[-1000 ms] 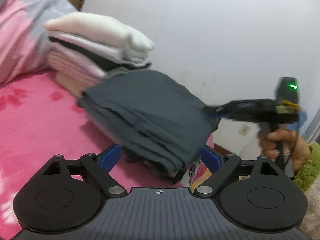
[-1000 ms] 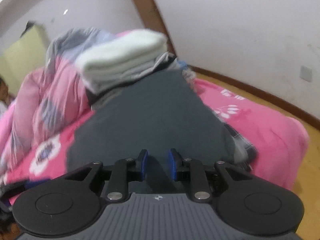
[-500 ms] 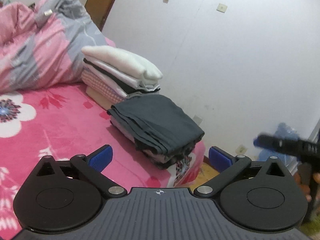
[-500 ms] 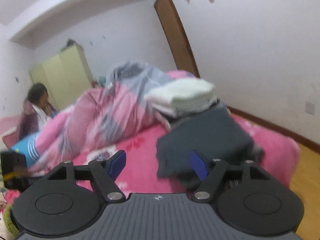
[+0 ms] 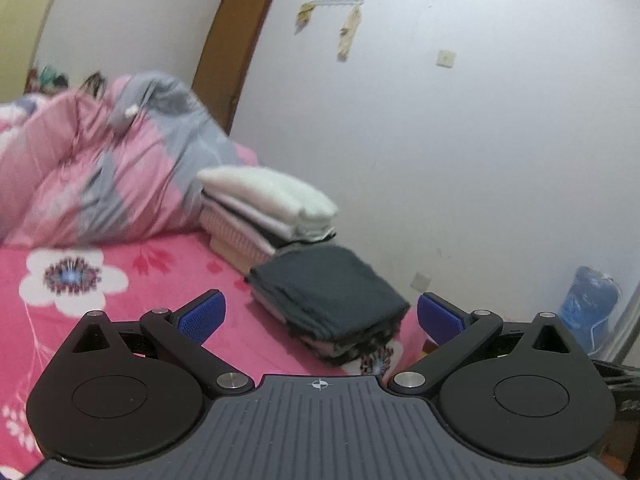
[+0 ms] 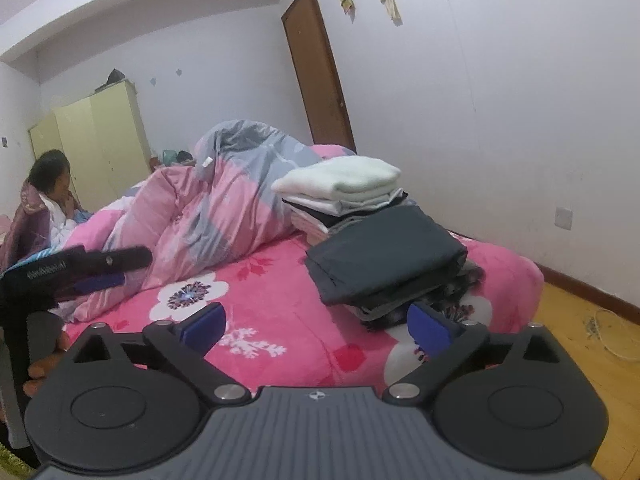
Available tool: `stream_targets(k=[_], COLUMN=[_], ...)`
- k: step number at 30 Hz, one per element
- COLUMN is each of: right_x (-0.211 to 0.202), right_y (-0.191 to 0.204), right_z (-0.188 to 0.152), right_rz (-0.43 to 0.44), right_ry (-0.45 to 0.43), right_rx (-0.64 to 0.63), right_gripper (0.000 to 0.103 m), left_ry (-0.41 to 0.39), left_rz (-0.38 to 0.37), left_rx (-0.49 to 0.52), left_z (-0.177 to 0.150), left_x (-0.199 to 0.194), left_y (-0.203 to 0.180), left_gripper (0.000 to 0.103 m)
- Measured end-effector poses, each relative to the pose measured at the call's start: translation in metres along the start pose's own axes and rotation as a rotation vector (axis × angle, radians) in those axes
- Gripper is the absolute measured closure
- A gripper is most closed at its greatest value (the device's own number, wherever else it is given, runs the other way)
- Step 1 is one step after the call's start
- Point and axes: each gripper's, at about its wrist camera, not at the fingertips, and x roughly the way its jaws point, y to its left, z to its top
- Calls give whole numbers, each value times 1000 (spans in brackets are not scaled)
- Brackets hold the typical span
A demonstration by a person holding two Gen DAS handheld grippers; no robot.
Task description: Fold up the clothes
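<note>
The left gripper [image 5: 321,316] fills the bottom of the left wrist view, pointing slightly downward across the bed [image 5: 168,280], its blue-padded jaws spread wide with nothing between them. The right gripper [image 6: 316,324] sits likewise along the bottom of the right wrist view, its jaws opening at this moment and empty; the blue pads stand well apart and touch no cloth. In the right wrist view the left gripper also shows at the left edge, held level by a hand [image 6: 44,364] wrapped round its dark handle. The folded dark grey garment [image 6: 384,256] lies on top of a low pile near the corner of the bed, right of centre in the frame, just beside and in front of a taller stack of folded clothes [image 6: 340,188] topped by a white piece. Behind these, toward the upper left, a pink and grey quilt [image 6: 208,216] is heaped up, and a person [image 6: 44,196] sits at the far left beside a pale yellow wardrobe [image 6: 96,140]. Compared with a second ago, both grippers have pulled back and risen away from the dark garment, which then filled the frame close to the jaws; the right jaws, nearly shut over it then, are now spread, and the garment rests free on the pile.
</note>
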Motion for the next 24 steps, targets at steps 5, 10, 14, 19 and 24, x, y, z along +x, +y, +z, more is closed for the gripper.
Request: stream_targets(k=[5, 10, 14, 19, 24], right_x=[12, 33, 51, 73, 90], right_y=[20, 34, 37, 34, 25], right_z=[-11, -24, -29, -40, -54], right_rz=[-82, -177, -207, -307, -368], right_ry=[19, 35, 75, 125, 186], right_rx=[-25, -73, -74, -93, -64], right_gripper=[0, 0, 0, 0, 0], left_ry=[33, 75, 97, 180, 220], left_rz=[39, 141, 175, 206, 222], left_rx=[66, 45, 26, 63, 31], left_z=[-12, -33, -42, -62, -84], left_x=[6, 21, 38, 66, 79], left_y=[-14, -9, -3, -3, 2], left_gripper=[0, 0, 0, 0, 0])
